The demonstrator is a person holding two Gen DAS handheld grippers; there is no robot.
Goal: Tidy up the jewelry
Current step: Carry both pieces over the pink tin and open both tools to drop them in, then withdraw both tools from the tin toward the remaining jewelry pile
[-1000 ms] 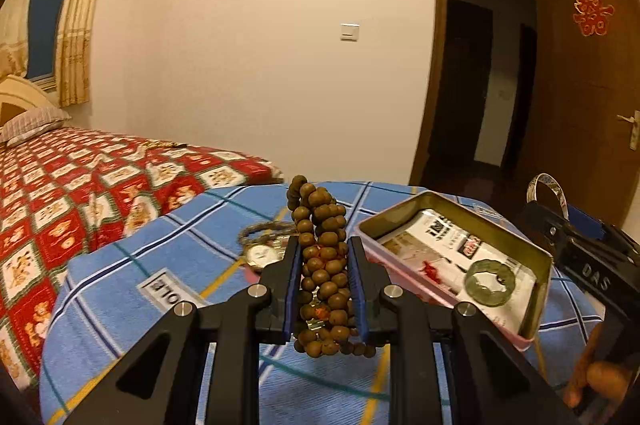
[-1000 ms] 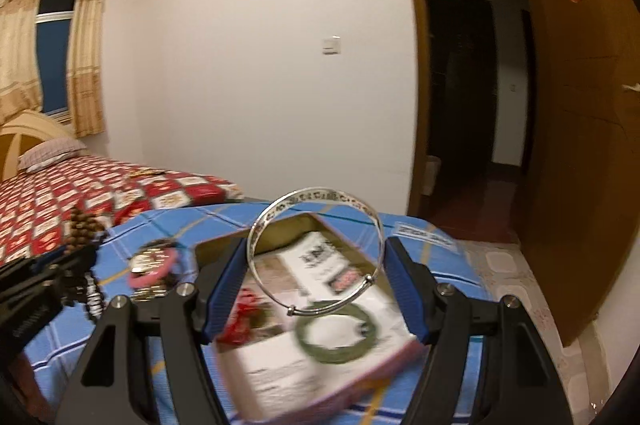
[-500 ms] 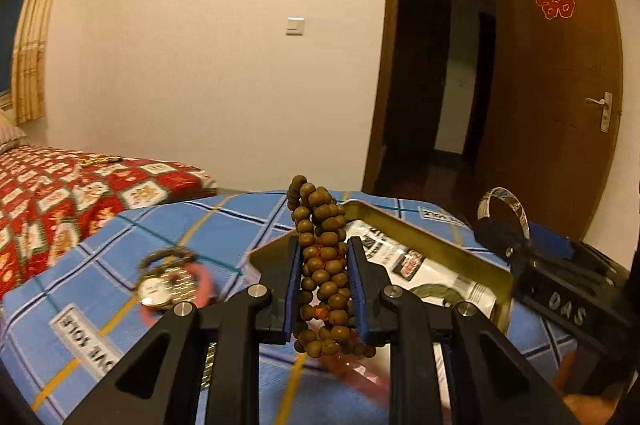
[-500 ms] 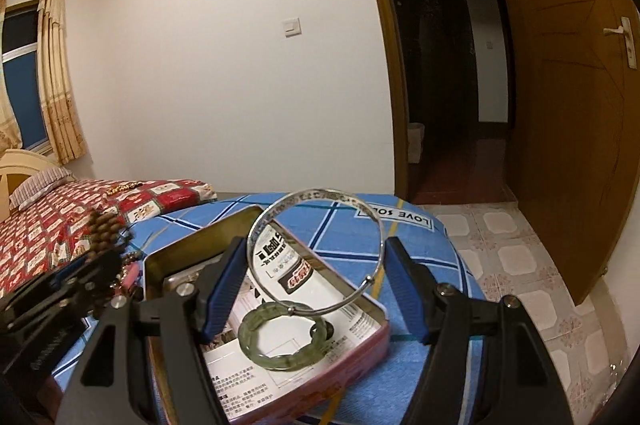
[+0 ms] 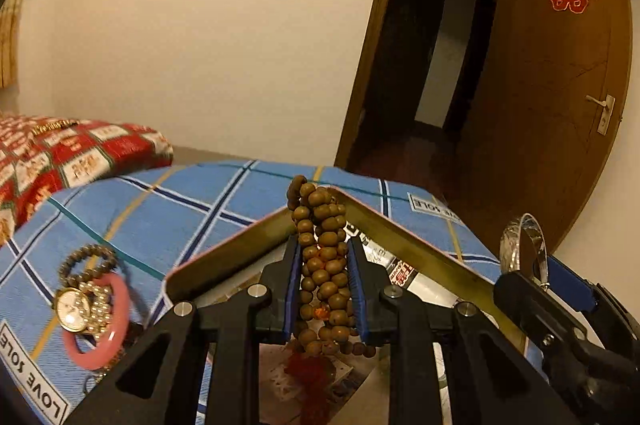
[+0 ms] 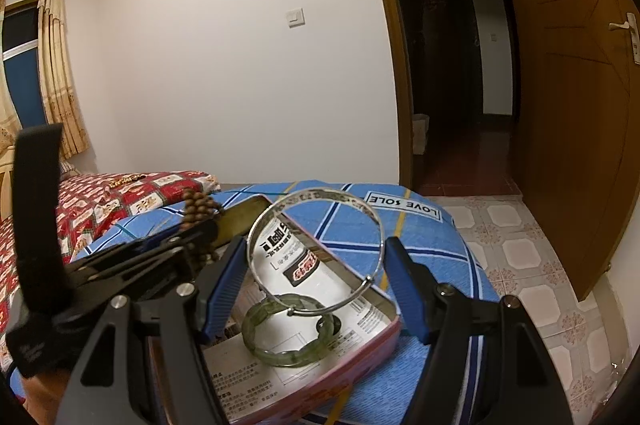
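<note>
Brown wooden bead strand point(image 5: 324, 265) is clamped in your left gripper point(image 5: 324, 289), which has swung from the blue cloth point(image 5: 168, 209) to over the tin box point(image 5: 420, 253); loose watch point(image 5: 74, 309) at nine o'clock. Right view: your right gripper point(image 6: 316, 265) clasps the silver bangle point(image 6: 316, 249) above the tin's green bangle point(image 6: 288, 329). Both look ready to drop.

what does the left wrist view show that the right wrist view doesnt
Only the left wrist view: a gold wristwatch, a pink ring bangle and a small brown bead bracelet on the blue plaid cloth.

Only the right wrist view: a green jade bangle lying in the tin, and a curtained window.

Both: the brown wooden bead string clamped in the left gripper, the thin silver bangle held in the right gripper, and the pink-sided open tin.
</note>
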